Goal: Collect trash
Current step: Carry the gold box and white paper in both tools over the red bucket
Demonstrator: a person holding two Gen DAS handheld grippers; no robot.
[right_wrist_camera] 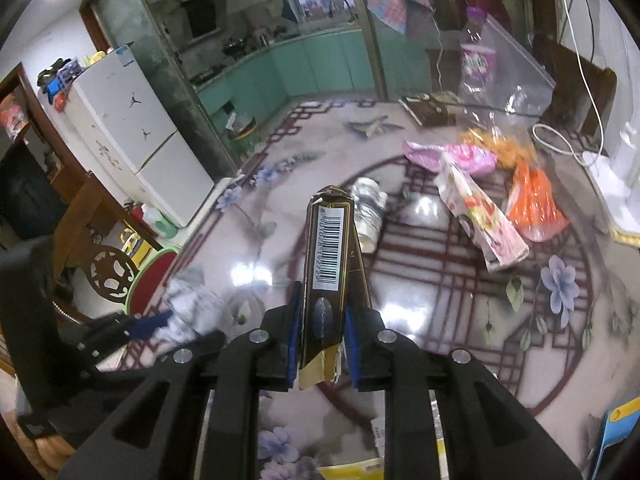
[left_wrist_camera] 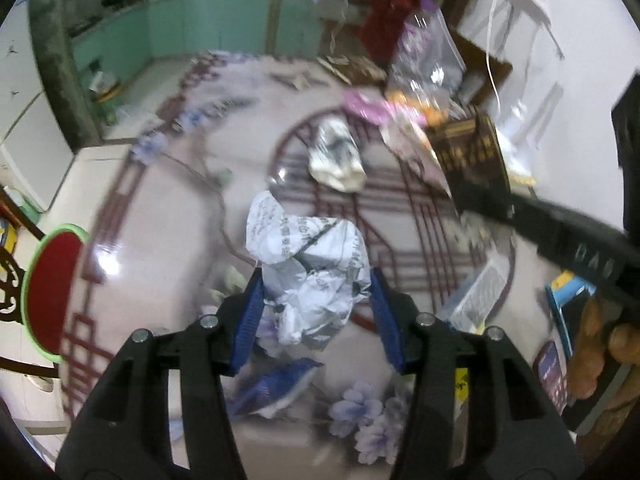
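My left gripper (left_wrist_camera: 316, 304) is shut on a crumpled white paper with grey print (left_wrist_camera: 308, 264), held above the patterned floor. My right gripper (right_wrist_camera: 322, 340) is shut on a flattened dark brown and gold carton (right_wrist_camera: 334, 268) with a barcode; the carton also shows at the right of the left wrist view (left_wrist_camera: 474, 156). A crushed silver and cream wrapper (left_wrist_camera: 336, 156) lies on the floor ahead, also in the right wrist view (right_wrist_camera: 370, 210). A clear plastic bag (right_wrist_camera: 500, 80) stands beyond it, with pink (right_wrist_camera: 452, 156), orange (right_wrist_camera: 534, 204) and printed cream (right_wrist_camera: 480, 220) wrappers beside it.
A red stool with a green rim (left_wrist_camera: 52, 292) stands at the left by a carved wooden chair (right_wrist_camera: 108, 272). A white fridge (right_wrist_camera: 132, 128) and green kitchen cabinets (right_wrist_camera: 304, 64) are behind. A white cable (right_wrist_camera: 560, 140) lies at the right wall. A blue item (right_wrist_camera: 616, 428) lies near right.
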